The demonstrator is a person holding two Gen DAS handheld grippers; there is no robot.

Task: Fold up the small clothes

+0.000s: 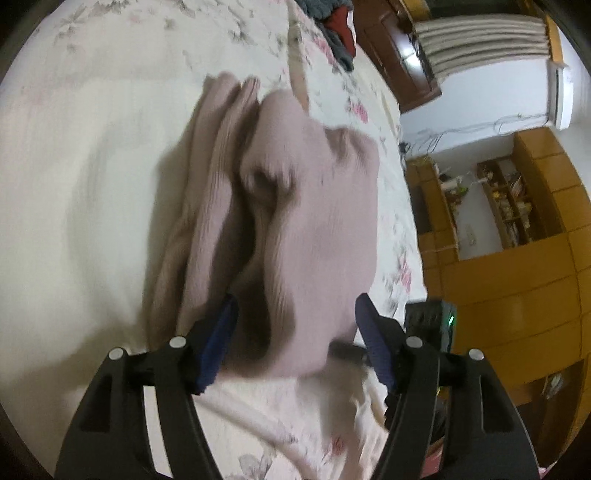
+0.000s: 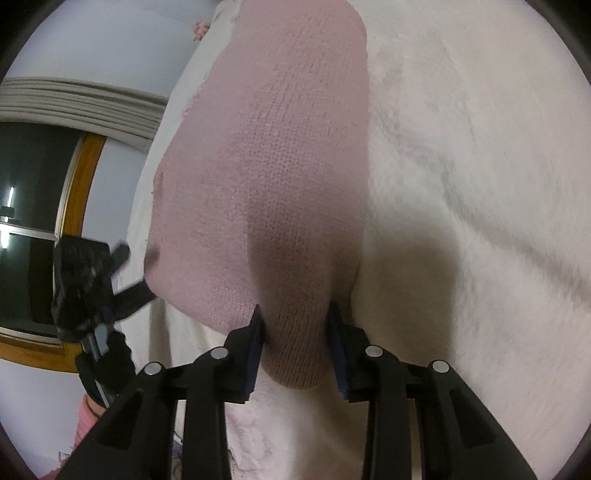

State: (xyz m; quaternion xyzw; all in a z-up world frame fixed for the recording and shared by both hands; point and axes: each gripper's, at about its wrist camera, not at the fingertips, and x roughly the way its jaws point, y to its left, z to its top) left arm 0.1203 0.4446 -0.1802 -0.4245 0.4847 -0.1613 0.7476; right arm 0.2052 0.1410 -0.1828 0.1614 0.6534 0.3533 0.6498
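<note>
A pink knit garment (image 1: 314, 206) lies bunched in thick folds on the white bed cover (image 1: 74, 221). My left gripper (image 1: 297, 339) is open, its blue-padded fingers spread wide on either side of the garment's near edge. In the right wrist view the same garment (image 2: 266, 147) stretches away in a long smooth panel. My right gripper (image 2: 295, 332) is shut on its near end, with a thick fold pinched between the pads. The left gripper (image 2: 88, 291) shows blurred at the garment's left edge.
A floral sheet (image 1: 369, 110) runs along the bed's right side. Dark and red clothes (image 1: 340, 22) are piled at the far end. Wooden shelves (image 1: 517, 206) and a window (image 2: 33, 221) stand beyond the bed. A black device with a green light (image 1: 436, 321) sits by my left gripper.
</note>
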